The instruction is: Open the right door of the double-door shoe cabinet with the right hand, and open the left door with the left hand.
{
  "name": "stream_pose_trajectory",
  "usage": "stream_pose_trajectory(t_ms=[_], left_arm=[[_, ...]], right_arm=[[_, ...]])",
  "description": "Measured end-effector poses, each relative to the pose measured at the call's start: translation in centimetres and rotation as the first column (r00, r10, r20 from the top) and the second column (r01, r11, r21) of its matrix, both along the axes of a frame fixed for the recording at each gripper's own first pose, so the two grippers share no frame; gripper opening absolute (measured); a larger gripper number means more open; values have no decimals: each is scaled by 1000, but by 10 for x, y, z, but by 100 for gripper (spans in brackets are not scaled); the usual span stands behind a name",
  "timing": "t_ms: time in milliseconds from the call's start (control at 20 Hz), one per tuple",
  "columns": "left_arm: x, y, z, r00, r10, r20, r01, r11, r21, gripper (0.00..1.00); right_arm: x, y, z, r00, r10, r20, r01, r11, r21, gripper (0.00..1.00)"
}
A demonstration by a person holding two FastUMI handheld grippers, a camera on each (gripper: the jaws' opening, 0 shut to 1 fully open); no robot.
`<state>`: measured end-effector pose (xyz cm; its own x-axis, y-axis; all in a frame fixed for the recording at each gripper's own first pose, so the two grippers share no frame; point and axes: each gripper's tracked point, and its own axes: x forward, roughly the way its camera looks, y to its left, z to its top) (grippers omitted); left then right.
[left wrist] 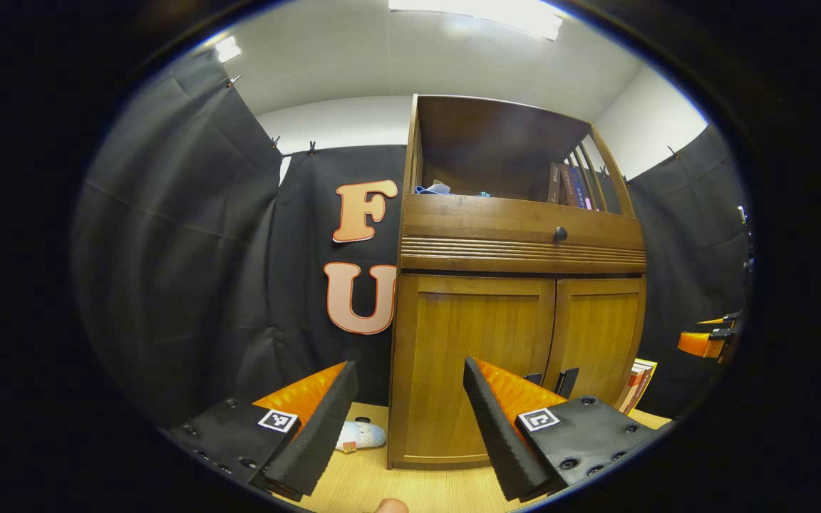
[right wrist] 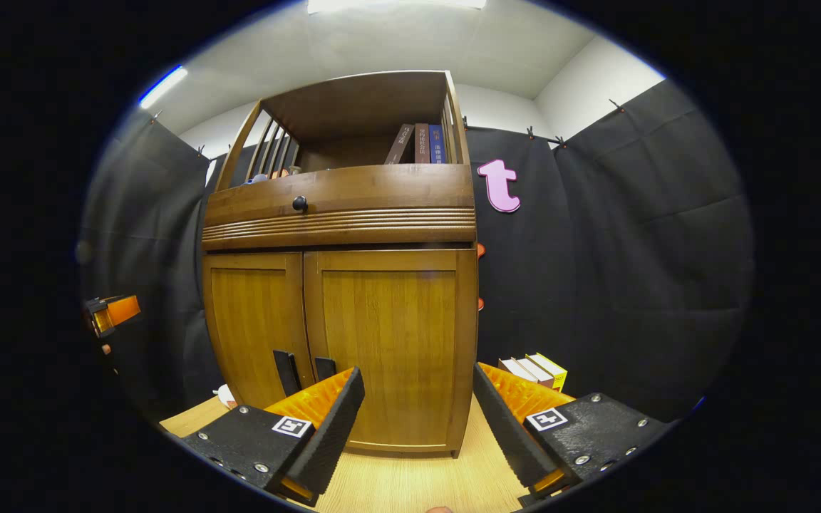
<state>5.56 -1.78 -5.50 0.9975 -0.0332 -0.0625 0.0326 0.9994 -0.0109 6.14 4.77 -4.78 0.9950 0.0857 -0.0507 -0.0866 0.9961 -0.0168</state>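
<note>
The brown wooden shoe cabinet stands on the floor with both doors closed. In the left gripper view its left door (left wrist: 471, 356) fills the middle and its right door (left wrist: 599, 335) lies beyond; two dark handles (left wrist: 566, 381) sit low at the seam. My left gripper (left wrist: 407, 427) is open, a short way in front of the left door, touching nothing. In the right gripper view the right door (right wrist: 389, 342) is straight ahead, the left door (right wrist: 257, 320) beside it, with the handles (right wrist: 286, 372) low down. My right gripper (right wrist: 417, 427) is open and empty, short of the door.
Above the doors runs a drawer front with a round knob (right wrist: 299, 203), and books (right wrist: 421, 142) stand on the open shelf above. More books (right wrist: 537, 369) lie on the floor right of the cabinet. A pale slipper (left wrist: 359, 434) lies at its left foot. Black cloth walls close in on both sides.
</note>
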Motion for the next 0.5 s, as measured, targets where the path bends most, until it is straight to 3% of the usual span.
stream_pose_trajectory(t_ms=[50, 500], left_arm=[[-5, 2, 2, 1000, -2, 0, 2, 1000, 2, 96], [-52, 15, 17, 1000, -5, 26, 5, 1000, 6, 96]], right_arm=[[-9, -2, 3, 1000, -8, 7, 8, 1000, -1, 94], [-39, 13, -2, 1000, -5, 13, 5, 1000, -27, 94]])
